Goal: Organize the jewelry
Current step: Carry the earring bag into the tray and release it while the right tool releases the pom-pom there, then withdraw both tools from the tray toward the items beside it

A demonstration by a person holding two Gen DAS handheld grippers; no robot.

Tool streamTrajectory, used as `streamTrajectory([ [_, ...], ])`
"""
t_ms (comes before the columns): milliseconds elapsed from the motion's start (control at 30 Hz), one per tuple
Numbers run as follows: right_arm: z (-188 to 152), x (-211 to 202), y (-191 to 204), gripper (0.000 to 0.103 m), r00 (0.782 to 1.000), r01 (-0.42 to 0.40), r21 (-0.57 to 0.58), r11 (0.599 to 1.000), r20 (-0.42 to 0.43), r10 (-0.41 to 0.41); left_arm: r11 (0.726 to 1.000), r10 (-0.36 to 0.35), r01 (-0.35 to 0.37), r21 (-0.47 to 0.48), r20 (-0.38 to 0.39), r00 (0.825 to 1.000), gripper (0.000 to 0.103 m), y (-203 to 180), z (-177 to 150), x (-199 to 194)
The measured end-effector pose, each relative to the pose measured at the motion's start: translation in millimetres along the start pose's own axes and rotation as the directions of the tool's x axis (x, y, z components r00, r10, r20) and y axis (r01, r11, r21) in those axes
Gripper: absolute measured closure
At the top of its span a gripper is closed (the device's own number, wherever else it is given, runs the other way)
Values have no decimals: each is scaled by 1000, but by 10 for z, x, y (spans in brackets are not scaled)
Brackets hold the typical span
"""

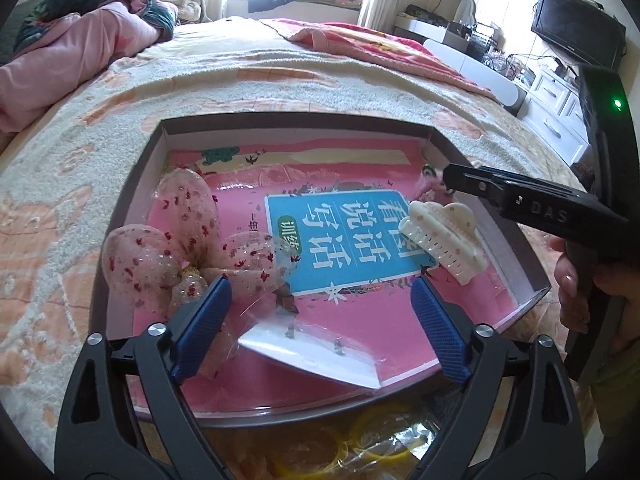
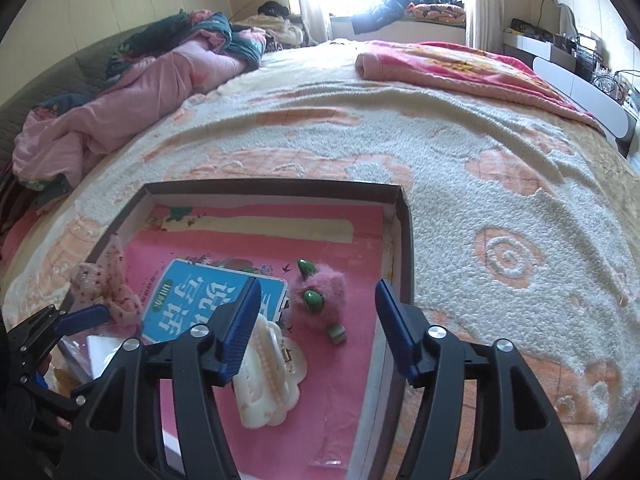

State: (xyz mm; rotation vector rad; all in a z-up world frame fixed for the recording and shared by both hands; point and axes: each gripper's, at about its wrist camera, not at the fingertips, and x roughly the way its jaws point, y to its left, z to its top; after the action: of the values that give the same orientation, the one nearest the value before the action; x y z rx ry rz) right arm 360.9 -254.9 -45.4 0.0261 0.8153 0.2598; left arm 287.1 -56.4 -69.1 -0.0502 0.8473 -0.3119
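A shallow dark box (image 1: pixel 296 118) on the bed holds a pink book (image 1: pixel 352 236). In it lie a pink flowered bow (image 1: pixel 168 240), a white claw clip (image 1: pixel 444 236), a fuzzy pink clip with green beads (image 2: pixel 320 292) and a clear packet on a white card (image 1: pixel 320 340). My left gripper (image 1: pixel 320 294) stands open above the packet, its left pad against the bow. My right gripper (image 2: pixel 318 294) is open over the box's right side. The white claw clip (image 2: pixel 268 372) lies loose under its left finger, and nothing is gripped.
A cream and orange fleece blanket (image 2: pixel 460 184) covers the bed around the box. Yellow bangles in a clear bag (image 1: pixel 380 448) lie just outside the near rim. Pink bedding (image 1: pixel 60 64) is piled at the far left. A TV and white cabinets (image 1: pixel 568 80) line the right wall.
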Motion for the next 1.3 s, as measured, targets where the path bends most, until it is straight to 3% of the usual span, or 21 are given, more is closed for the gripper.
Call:
streamTrajectory([
  [333,-136,-396,-39,32,998,-23,15,1000,65,22,1000,21,-19,-18,66,998,11,-5,17,-286],
  [867,-389,-899,-82,26,992,-28,24,999,121,25,998,33,-26,-52,136,990,11,-28,-107,-705],
  [1300,-609,-1128,134,25,990,-63,-2,998,123,63,997,39,-28,-71,157,987,11,21,-306,-961],
])
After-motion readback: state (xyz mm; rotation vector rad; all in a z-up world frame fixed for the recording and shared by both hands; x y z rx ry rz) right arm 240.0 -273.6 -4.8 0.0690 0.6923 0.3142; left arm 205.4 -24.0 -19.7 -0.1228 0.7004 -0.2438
